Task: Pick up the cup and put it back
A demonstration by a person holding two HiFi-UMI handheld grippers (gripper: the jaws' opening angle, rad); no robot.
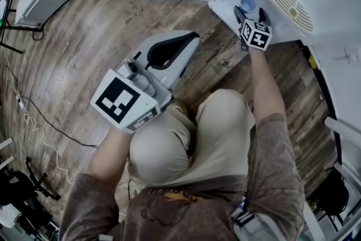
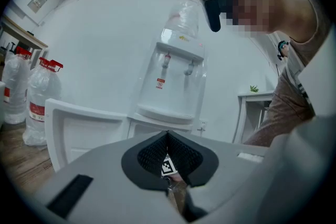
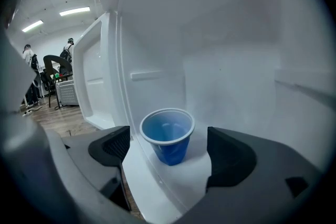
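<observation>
Was in approach for the pick; no grip yet. Found right gripper point(image 3: 169, 152) wide open, cup point(image 3: 168, 139) lined up between jaws, untouched. Saw cup upright on white shelf point(image 3: 149, 186), apparently empty. Found left gripper point(image 2: 167, 139) closed on nothing. Needed next: ease in, close gently on cup wall, lift.

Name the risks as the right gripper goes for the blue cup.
1. The right gripper has its jaws open either side of the blue cup without touching it; closing off-centre may tip it on the white shelf.
2. One jaw lies near the compartment's wall edge and might catch there.
</observation>
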